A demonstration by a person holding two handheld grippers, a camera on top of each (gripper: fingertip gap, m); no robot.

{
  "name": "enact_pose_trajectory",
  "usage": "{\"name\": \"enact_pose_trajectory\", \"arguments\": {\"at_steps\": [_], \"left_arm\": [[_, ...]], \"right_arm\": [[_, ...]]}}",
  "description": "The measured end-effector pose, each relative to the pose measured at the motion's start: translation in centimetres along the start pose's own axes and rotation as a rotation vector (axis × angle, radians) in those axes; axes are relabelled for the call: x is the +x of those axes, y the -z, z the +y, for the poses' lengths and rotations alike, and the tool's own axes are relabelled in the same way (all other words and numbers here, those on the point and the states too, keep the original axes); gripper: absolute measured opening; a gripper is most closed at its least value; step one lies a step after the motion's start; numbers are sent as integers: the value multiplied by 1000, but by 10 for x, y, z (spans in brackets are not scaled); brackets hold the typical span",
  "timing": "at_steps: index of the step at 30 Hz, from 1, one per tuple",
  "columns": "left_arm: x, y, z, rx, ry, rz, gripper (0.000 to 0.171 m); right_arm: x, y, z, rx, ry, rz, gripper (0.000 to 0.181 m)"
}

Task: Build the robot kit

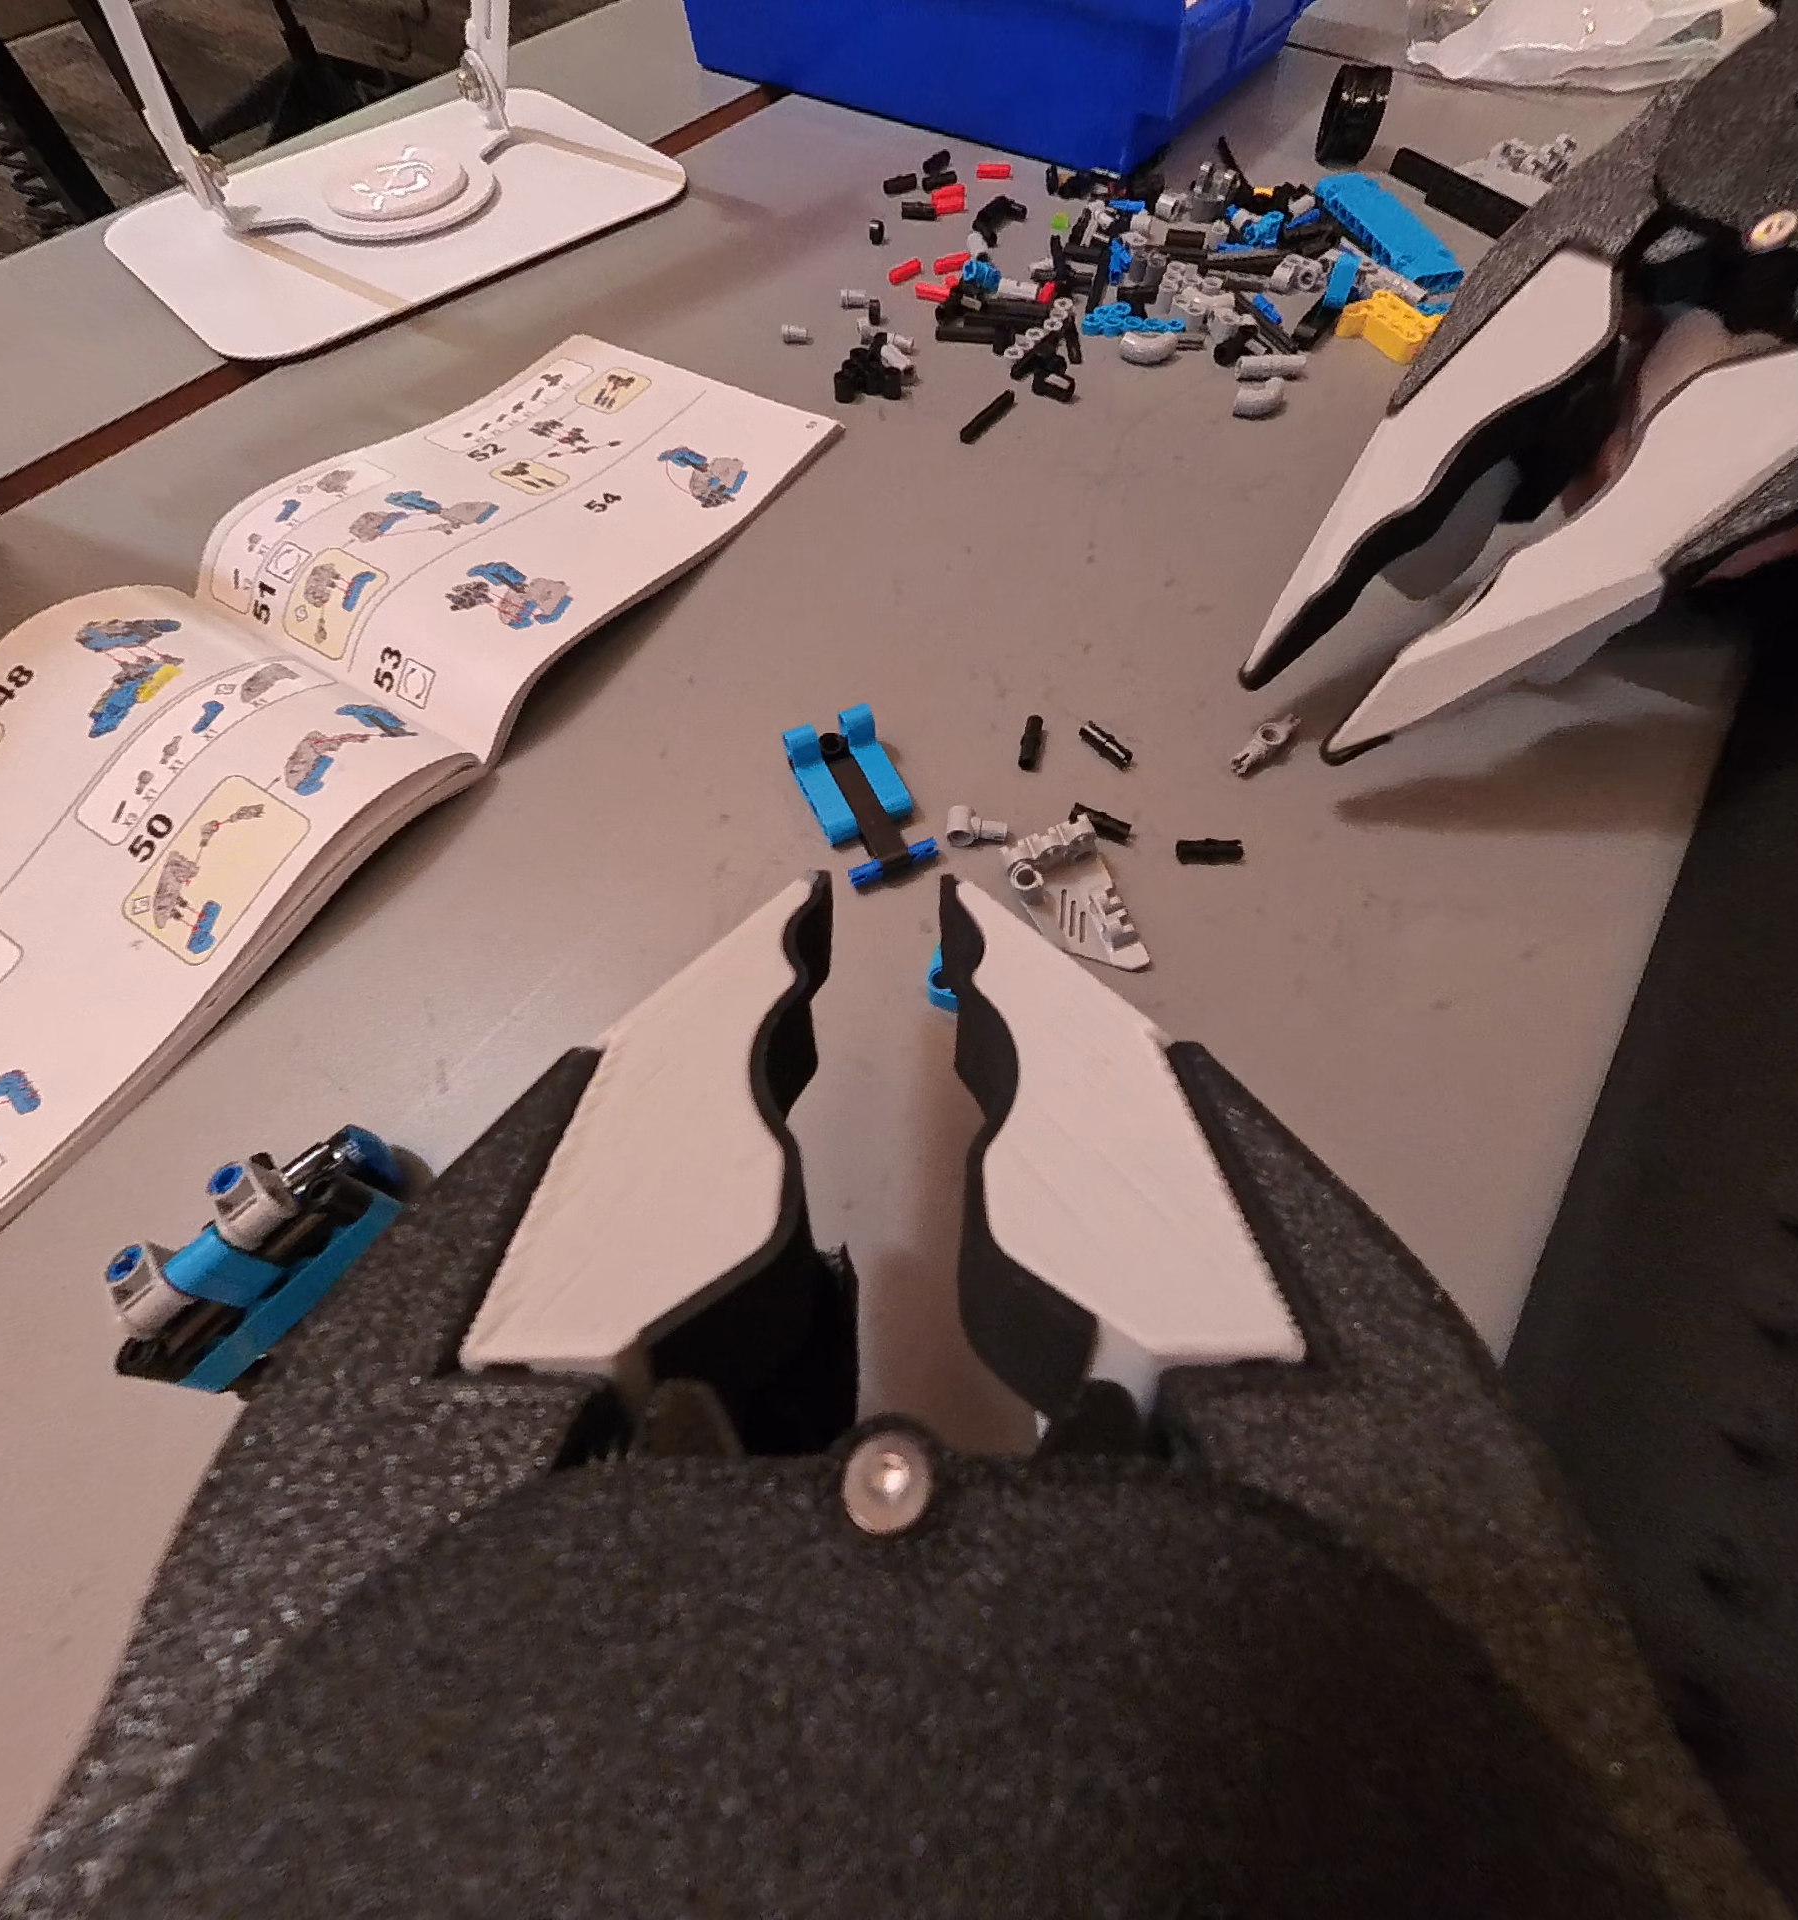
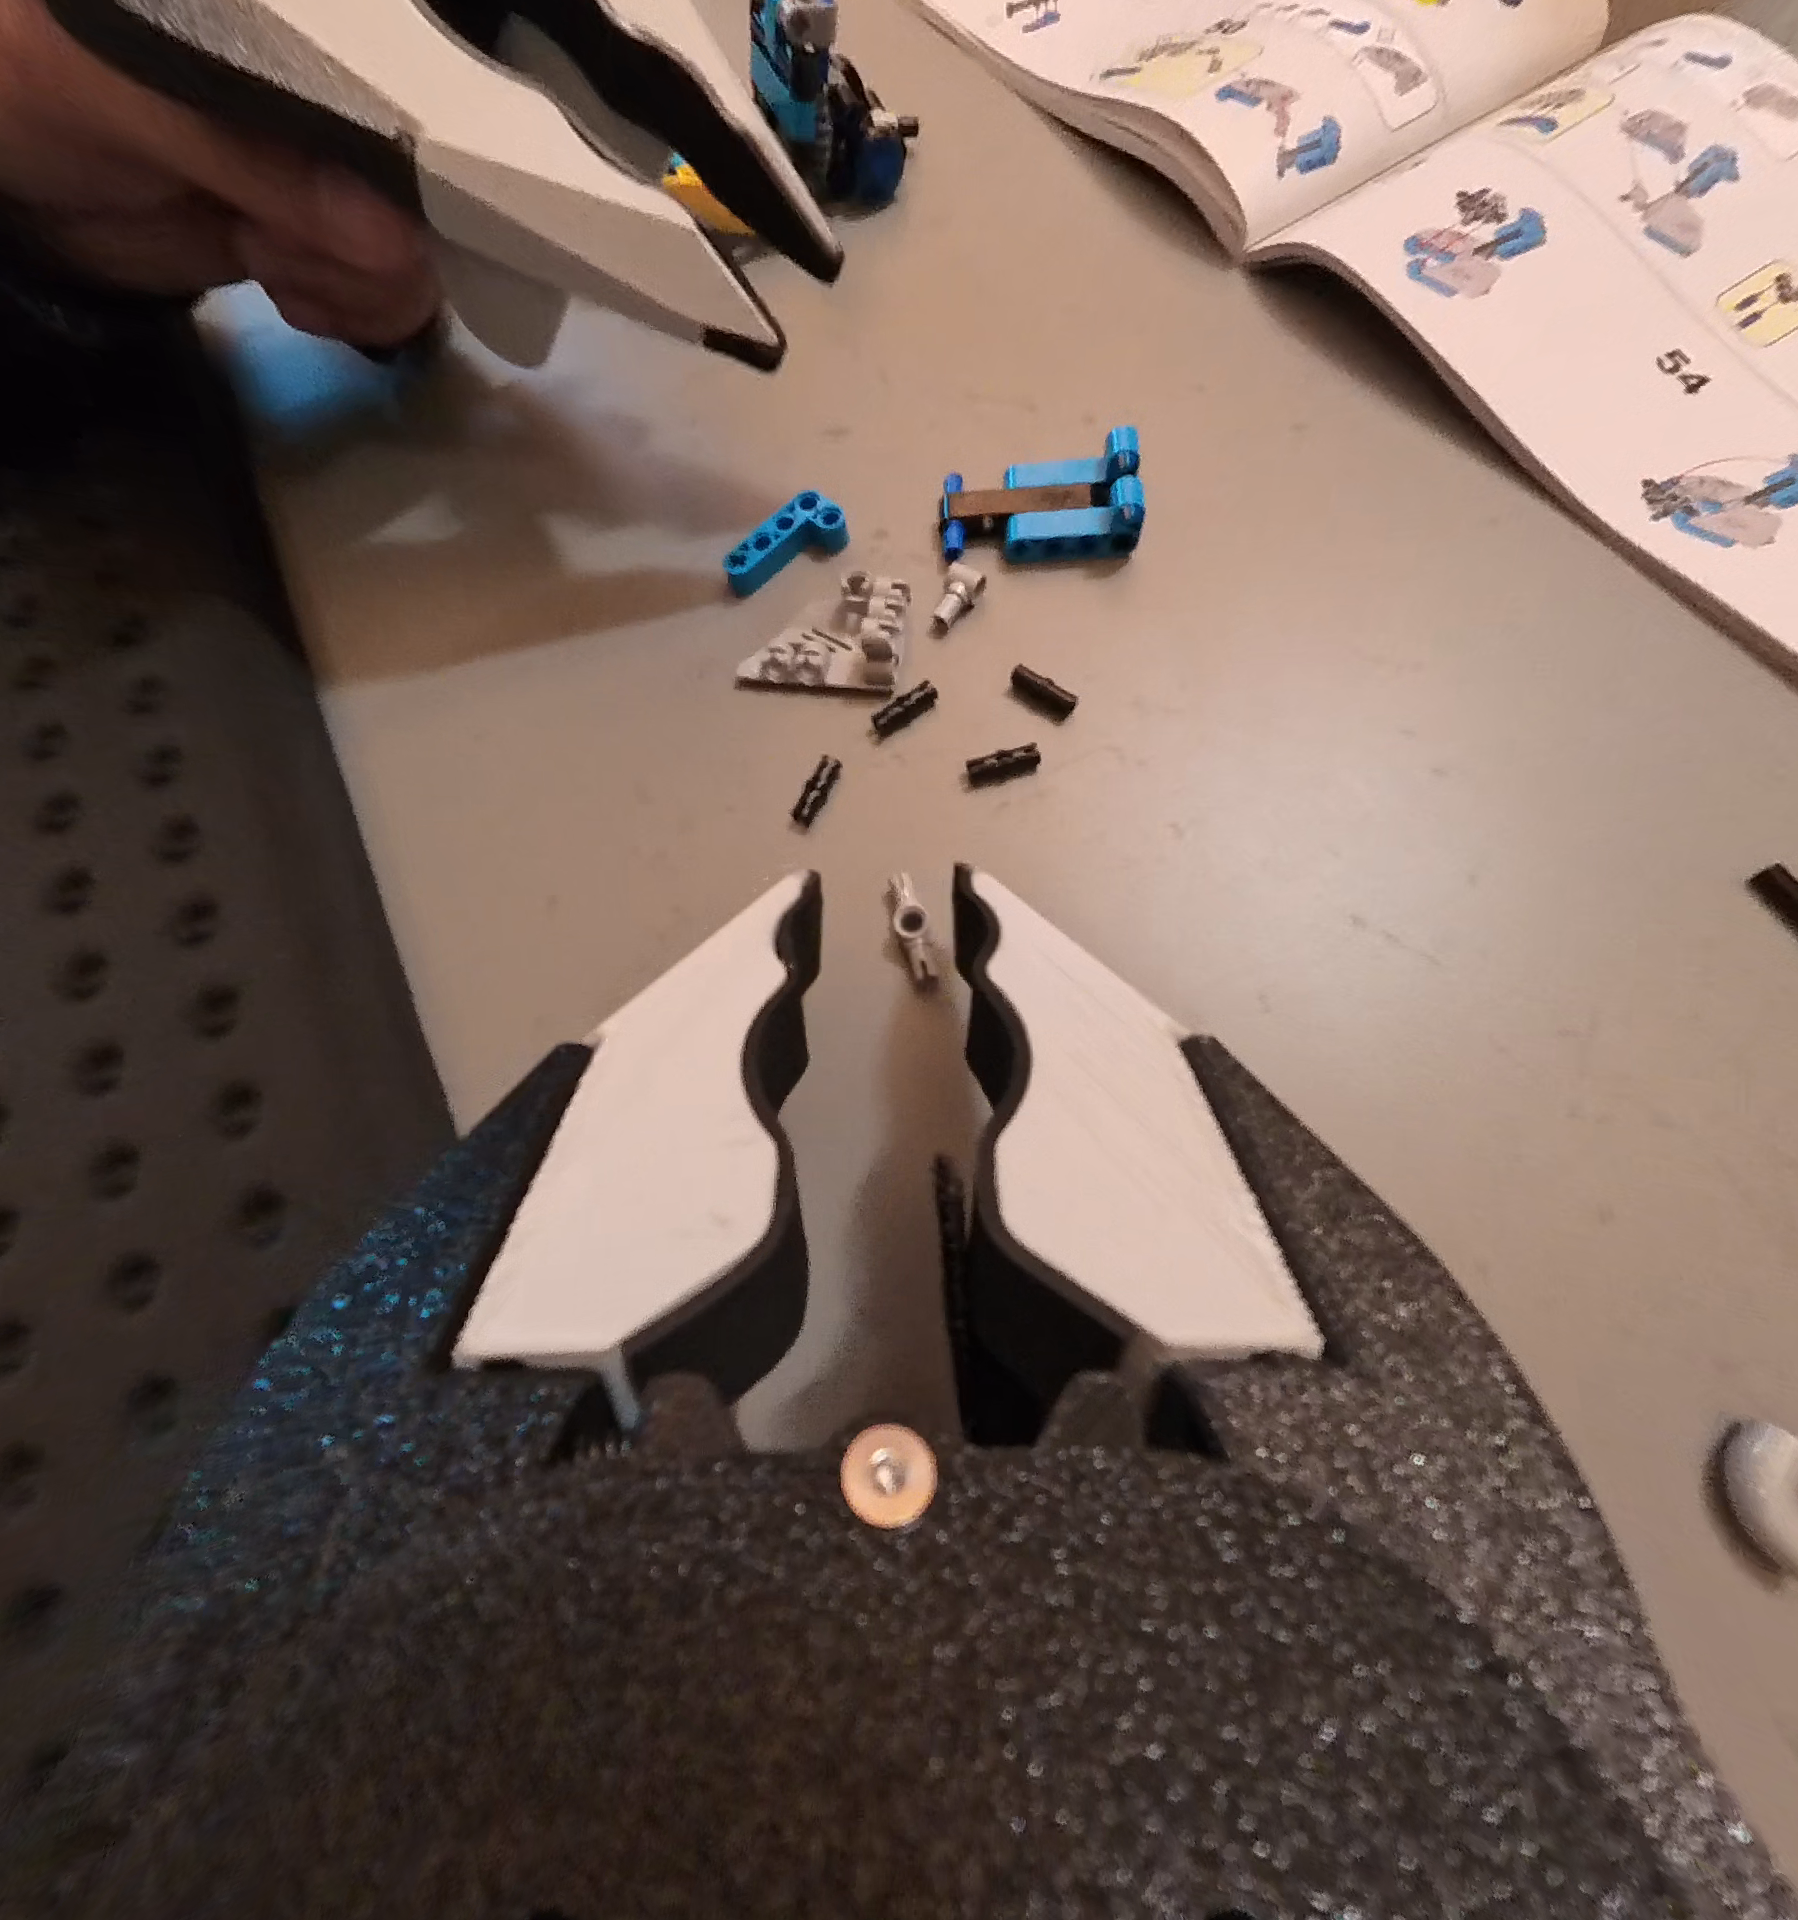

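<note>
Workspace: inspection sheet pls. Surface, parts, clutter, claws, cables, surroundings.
Surface: grey table, bare in the middle.
Parts: blue assembly, grey panel, black pins, grey connector, blue beam.
Clutter: parts pile, open booklet, blue bin, white stand.
Claws: left claw open, empty; right claw open around the connector.
Cables: nothing seen.
Surroundings: perforated dark surface off the table edge.

Worktop [image 1: 583, 935] plain grey. Both grippers, left [image 1: 884, 883] & right [image 2: 887, 871]: white fingers w/ black inner pads, speckled black bodies. Small assembly [image 1: 853, 784]: light blue beams, black strip, dark blue pin. Loose pins [image 2: 1001, 765] black. Panel piece [image 2: 833, 649] lt grey. Bin [image 1: 978, 62] deep blue. Booklet [image 1: 375, 623] white pages w/ blue, grey, yellow drawings. Parts pile [image 1: 1134, 281] mixed black, grey, blue, red, yellow.
</note>
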State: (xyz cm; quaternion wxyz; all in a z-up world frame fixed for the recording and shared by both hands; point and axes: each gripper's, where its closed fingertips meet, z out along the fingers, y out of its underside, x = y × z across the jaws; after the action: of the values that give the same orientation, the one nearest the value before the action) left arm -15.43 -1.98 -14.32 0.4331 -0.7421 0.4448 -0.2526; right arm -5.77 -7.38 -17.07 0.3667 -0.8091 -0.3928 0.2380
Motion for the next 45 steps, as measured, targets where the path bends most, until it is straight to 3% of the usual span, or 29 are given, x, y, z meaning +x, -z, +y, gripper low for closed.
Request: {"name": "enact_pose_trajectory", "arguments": {"at_steps": [5,9,23,32,35,40,45], "left_arm": [[0,1,-1,4,-7,-7,20],[-1,1,-2,10,-10,-13,20],[3,0,2,-13,-47,-19,20],[3,-1,4,-17,-37,-15,20],[2,0,3,-15,-27,-13,20],[1,0,3,-14,-16,-7,20],[0,0,4,-16,-17,-9,20]], "right_arm": [[1,-8,11,-68,27,21,24],[4,-9,12,-84,46,49,7],[2,-21,5,-80,44,42,8],[6,-16,-1,-33,13,42,19],[14,-12,-14,-3,3,65,19],[40,-6,-48,-122,142,124,21],[44,-38,-43,-120,99,-55,21]]}}
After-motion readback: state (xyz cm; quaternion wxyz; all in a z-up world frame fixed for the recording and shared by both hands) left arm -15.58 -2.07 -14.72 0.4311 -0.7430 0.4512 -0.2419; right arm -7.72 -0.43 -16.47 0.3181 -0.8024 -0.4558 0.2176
